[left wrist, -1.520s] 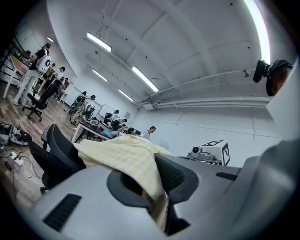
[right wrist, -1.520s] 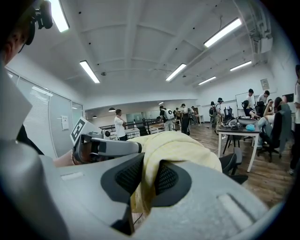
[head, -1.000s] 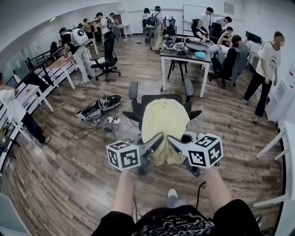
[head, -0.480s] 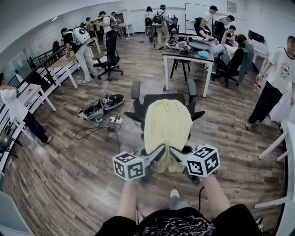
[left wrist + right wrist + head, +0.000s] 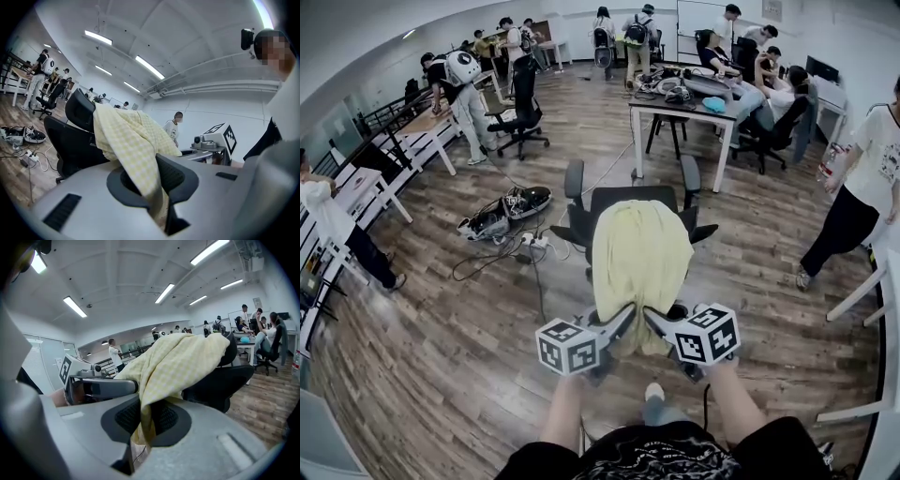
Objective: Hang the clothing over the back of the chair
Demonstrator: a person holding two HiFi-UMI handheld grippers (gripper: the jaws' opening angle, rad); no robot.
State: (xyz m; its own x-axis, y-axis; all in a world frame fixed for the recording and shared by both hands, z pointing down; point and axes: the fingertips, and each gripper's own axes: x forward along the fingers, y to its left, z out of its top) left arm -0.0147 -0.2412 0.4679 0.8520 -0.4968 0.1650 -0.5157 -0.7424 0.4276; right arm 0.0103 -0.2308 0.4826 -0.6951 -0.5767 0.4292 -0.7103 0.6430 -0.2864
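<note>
Yellow garment (image 5: pixel 639 258) over chair (image 5: pixel 581 202) back

most of chair back (image 5: pixel 70 143), incl. top edge, hidden under yel. cloth (image 5: pixel 642 258)

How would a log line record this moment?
left gripper: shut on yellow garment | right gripper: shut on yellow garment | yellow garment: draped over black chair back | release: not yet
</note>
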